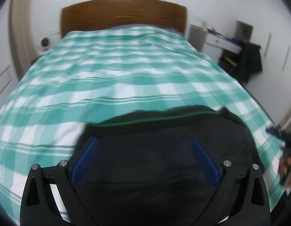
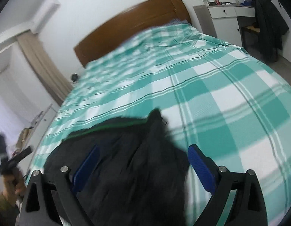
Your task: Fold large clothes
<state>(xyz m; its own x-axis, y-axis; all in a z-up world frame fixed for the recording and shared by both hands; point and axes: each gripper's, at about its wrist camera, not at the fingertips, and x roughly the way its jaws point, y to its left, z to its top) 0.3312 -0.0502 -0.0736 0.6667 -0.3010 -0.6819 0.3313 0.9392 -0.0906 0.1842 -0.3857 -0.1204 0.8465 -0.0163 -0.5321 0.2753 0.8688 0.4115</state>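
A black garment with a thin green stripe lies at the near end of a bed with a green and white checked cover. My left gripper is open above the garment, its blue pads spread wide over the dark cloth. In the right wrist view the same garment lies bunched, with a raised fold. My right gripper is open over it, with the right blue pad beyond the garment's right edge over the cover. The left gripper shows at the far left there, in a hand.
A brown wooden headboard stands at the far end against a white wall. A white desk with small items and a chair with a dark coat stand right of the bed. A curtain hangs at the left.
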